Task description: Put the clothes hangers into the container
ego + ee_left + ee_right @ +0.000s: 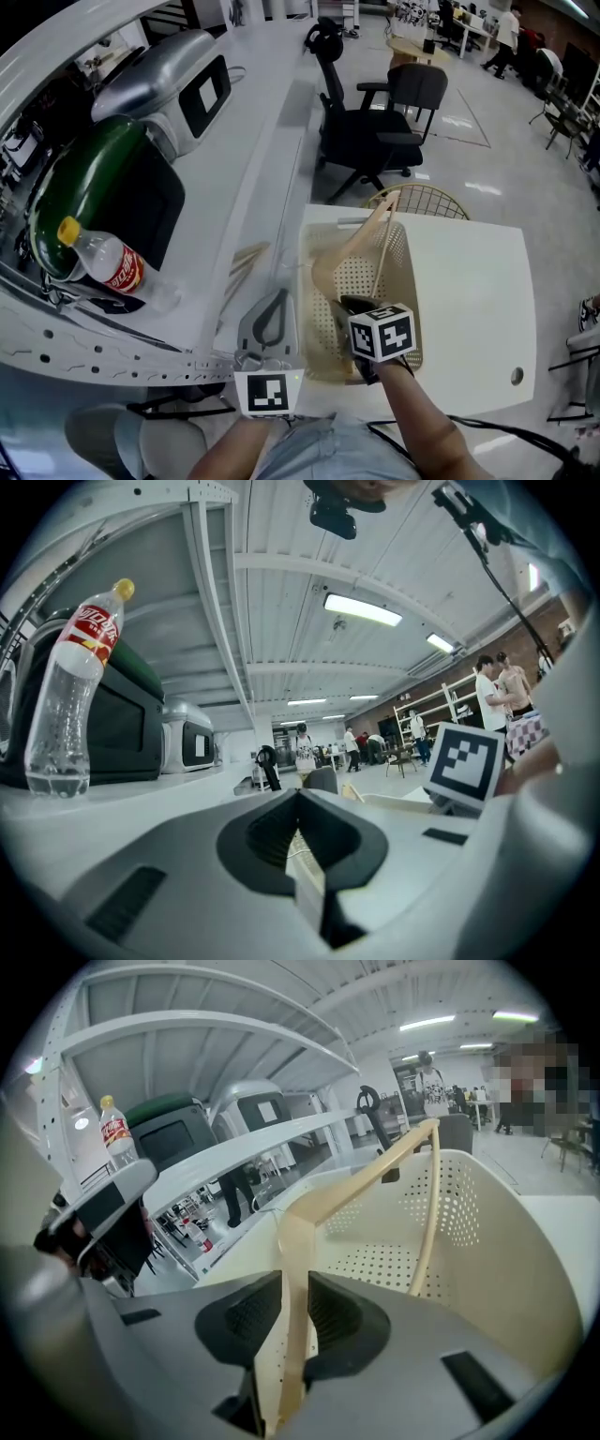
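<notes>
Clothes hanger [361, 244], cream-coloured, is sitting partly inside the container as we are working at a long white bench [244, 169] that is running along our left. A small white table [469, 300] is standing just beside the bench, straight ahead of us, with a black office chair [370, 136] waiting beyond it on the shop floor. On the bench, a dark green-cased appliance [103, 187] and a silver one [164, 80] are sitting side by side.

We are keeping the beige perforated container [401, 258] on the table's near left corner. The hanger is slanting up out of it, its upper end rising past the far rim while its lower end is reaching down towards us inside the walls.

Our right gripper [292, 1283], pointing downwards into the container, is clamping its two dark pads on the flat lower part of the hanger. Its marker cube [382, 331] is showing above the container's near edge. Our left gripper [300, 799] is lying level at the bench edge, just left of the container, with its jaws closed together and carrying nothing.

A clear plastic bottle [103, 258] with a red label and a yellow cap is standing on the bench in front of the green appliance.
</notes>
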A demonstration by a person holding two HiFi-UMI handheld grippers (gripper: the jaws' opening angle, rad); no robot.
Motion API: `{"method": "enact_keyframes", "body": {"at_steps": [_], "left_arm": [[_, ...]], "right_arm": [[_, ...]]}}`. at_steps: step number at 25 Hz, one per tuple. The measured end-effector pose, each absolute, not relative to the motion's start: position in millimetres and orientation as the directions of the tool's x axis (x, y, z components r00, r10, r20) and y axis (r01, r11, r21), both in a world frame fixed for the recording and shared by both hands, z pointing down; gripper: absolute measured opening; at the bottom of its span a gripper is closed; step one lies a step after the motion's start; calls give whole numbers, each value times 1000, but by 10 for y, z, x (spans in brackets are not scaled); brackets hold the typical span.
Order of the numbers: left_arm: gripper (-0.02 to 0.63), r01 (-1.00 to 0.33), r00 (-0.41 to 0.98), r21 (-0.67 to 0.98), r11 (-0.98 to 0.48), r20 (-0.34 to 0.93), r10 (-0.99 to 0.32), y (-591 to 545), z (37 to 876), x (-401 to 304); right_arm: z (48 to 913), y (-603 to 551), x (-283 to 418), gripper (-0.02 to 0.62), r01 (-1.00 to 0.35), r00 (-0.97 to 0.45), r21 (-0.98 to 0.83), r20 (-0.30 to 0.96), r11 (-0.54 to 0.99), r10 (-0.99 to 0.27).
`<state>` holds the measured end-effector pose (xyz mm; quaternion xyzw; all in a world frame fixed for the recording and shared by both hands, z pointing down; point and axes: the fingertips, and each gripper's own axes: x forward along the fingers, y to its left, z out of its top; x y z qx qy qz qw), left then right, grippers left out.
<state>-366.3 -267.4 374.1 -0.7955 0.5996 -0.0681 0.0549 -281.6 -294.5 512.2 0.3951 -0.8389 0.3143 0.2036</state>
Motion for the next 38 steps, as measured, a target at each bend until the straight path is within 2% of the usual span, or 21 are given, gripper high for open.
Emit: {"method": "enact_keyframes", "body": {"at_steps": [12,19,31,38], "left_arm": [[12,-947,281,-159,-278,5,-960,-2608,3583,-3477],[12,-937,309,-180,-300,-21,-951,-2587,3457,-3248],[12,-934,320,-186,-305,-55,-946,-2606,3308,-2954],[11,-941,300,-183,-284,-68,-951,-2673,3265,-2942]], "right_arm": [[4436,-2935,-2654,92,-775,-632,-345,439,530,-639],[4028,-2904,-2386,42,-780,-625,-302,309,549,-718],[3615,-2756,-2057,17,-824,-566,-91,135,559,-813],[3520,-2735,-1867,14,-841,-541,-48,68,539,-838]]}}
